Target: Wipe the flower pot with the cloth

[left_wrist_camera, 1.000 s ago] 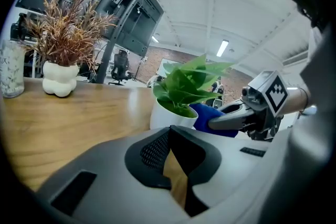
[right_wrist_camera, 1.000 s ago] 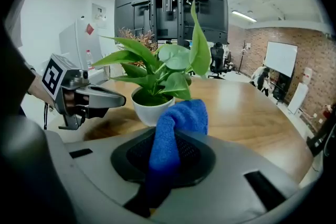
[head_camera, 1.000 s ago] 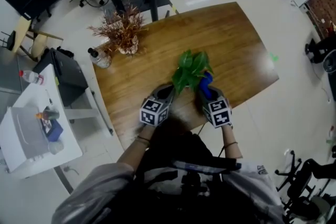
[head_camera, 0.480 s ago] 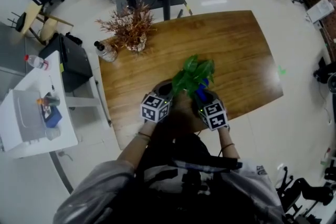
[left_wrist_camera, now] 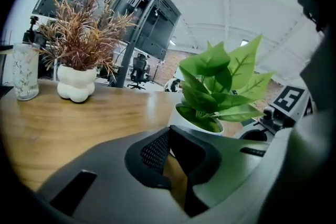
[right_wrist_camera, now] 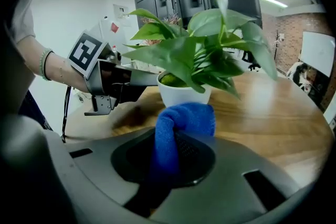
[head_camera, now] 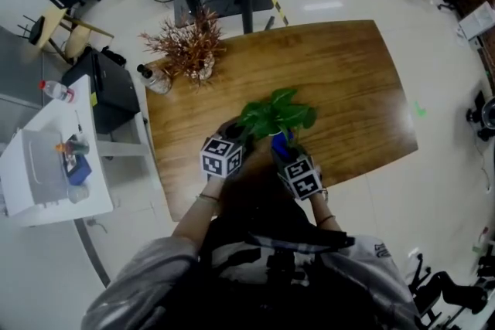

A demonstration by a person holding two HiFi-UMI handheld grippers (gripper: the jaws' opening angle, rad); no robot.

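Note:
A green leafy plant [head_camera: 274, 116] in a white flower pot [right_wrist_camera: 184, 93] stands on the wooden table [head_camera: 348, 81] near its front edge. In the head view the leaves hide the pot. My right gripper [right_wrist_camera: 173, 139] is shut on a blue cloth [right_wrist_camera: 181, 122], and the cloth's bunched end lies against the near side of the pot. The cloth [head_camera: 279, 143] shows just under the leaves. My left gripper [left_wrist_camera: 169, 131] is shut with nothing in it, its tips at the pot [left_wrist_camera: 181, 119] on the left side. The left gripper [head_camera: 237, 134] and the right gripper [head_camera: 281, 149] flank the pot.
A dried reddish plant in a white lumpy vase [head_camera: 191, 52] [left_wrist_camera: 76, 82] and a glass bottle [head_camera: 152, 81] [left_wrist_camera: 24, 71] stand at the table's far left corner. A white side table [head_camera: 46, 166] with small items and a black case [head_camera: 112, 93] sit left of the table.
Both grippers and the plant have drifted a little left and toward the table's near edge. The right gripper with the cloth has come in closer under the leaves.

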